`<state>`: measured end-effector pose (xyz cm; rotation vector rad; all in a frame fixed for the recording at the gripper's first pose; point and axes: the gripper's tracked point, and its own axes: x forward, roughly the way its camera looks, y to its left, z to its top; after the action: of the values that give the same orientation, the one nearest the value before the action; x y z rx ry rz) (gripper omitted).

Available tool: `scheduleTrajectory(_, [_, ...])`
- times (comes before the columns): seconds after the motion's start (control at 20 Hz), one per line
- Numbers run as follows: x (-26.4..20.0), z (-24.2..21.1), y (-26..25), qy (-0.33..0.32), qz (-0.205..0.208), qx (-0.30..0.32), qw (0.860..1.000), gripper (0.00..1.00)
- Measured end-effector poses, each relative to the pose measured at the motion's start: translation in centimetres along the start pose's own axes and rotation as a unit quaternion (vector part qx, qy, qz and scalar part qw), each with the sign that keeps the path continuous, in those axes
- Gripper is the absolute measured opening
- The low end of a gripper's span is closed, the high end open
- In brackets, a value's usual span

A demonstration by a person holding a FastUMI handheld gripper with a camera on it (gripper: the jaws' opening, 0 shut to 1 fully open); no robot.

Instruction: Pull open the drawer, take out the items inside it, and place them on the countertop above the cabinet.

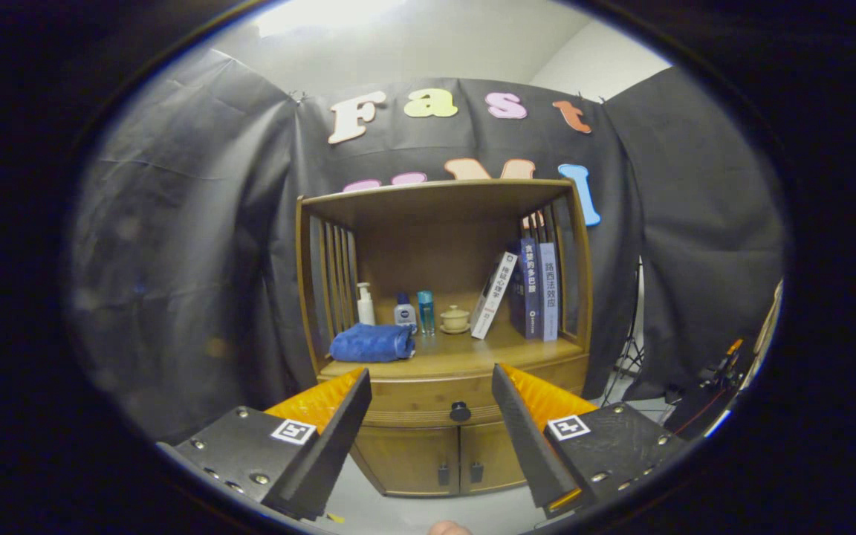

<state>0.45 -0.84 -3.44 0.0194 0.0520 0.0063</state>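
While I'm hanging this far back from the cabinet (443, 327), the gripper (432, 394) has its fingers spread wide with nothing between them, and the drawer (428, 397) sits shut just under the surface (465, 355), its small dark knob (460, 411) showing in the gap between the fingertips but well beyond them. Whatever's inside the drawer I can't see yet.

My worry from here: that knob is small and round, and if I come in off-centre the fingers could close beside it or only pinch its edge, then slip off as I pull. It reads a touch right of centre in the gap, so I'd want to correct before closing. The surface is already crowded, too, with a blue towel (372, 344), a pump bottle (365, 305), two small bottles (414, 313), a lidded cup (455, 319) and leaning books (524, 291), so a careless set-down could knock something over.

Pose-wise, I'm level and square to the cabinet front, fingers pointing straight at the drawer, about knob height.
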Motion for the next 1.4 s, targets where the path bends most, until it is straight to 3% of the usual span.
scheduleTrajectory(0.3, [4.1,-3.6,-0.8,-0.016,-0.008,0.0,1.0,0.97])
scheduleTrajectory(0.8, [14.9,-16.8,-3.7,0.043,-0.031,-0.025,0.998,0.98])
scheduleTrajectory(1.05, [19.3,-19.5,-4.6,0.06,-0.048,-0.027,0.997,0.98])
scheduleTrajectory(1.35, [23.6,-22.0,-5.7,0.105,-0.056,-0.048,0.992,0.59])
scheduleTrajectory(1.4, [23.5,-22.0,-5.3,0.093,-0.056,-0.046,0.993,0.46])
